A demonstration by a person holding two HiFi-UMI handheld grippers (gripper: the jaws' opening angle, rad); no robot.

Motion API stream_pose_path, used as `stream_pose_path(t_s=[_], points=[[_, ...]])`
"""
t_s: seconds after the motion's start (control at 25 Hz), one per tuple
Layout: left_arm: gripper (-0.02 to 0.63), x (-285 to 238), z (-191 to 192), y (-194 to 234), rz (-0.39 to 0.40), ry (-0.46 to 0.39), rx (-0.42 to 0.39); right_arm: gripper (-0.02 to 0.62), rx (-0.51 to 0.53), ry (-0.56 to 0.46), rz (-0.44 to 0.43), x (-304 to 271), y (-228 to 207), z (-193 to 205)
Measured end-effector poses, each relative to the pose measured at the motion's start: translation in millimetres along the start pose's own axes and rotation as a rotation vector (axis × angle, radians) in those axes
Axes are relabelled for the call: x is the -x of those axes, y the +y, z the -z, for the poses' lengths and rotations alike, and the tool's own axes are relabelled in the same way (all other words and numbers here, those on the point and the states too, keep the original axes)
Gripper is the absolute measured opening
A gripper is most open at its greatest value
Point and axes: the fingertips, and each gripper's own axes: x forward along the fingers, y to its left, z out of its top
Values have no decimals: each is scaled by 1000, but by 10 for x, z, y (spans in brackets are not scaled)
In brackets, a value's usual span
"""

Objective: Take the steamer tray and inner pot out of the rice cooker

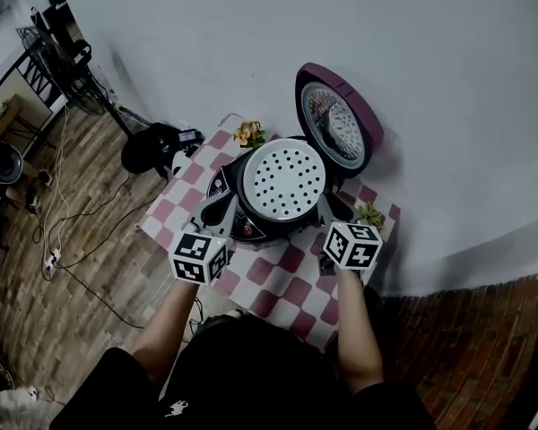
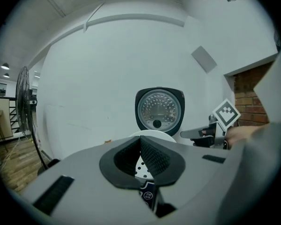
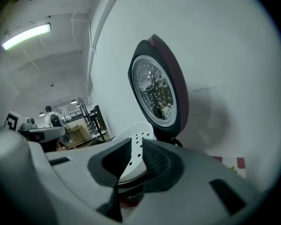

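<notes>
Round, white, perforated steamer tray [image 1: 283, 179]

A plain white wall [image 1: 341, 25] runs behind the surface's [image 1: 287, 285] far edge. Wood-plank floor [image 1: 36, 303] with loose cables [image 1: 90, 231] lies off its left edge, exposed brick [image 1: 475, 348] off its right. A fluorescent ceiling tube [image 3: 25, 35] is lit.

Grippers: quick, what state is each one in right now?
Left gripper: closed, holding nothing.
Right gripper: fingers slightly apart, holding nothing.

White perforated steamer tray [image 1: 283, 179] — seated in open rice cooker [image 1: 251, 229].
</notes>
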Motion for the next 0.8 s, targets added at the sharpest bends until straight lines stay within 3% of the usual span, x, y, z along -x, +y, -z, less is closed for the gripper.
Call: stream_pose_path(t_s=[0.32, 0.8], points=[[46, -10, 75, -75, -71, 16, 20, 166, -33, 37, -16, -341, -142, 153], [43, -47, 209, -181, -121, 61, 48, 166, -55, 62, 93, -569, -292, 208]])
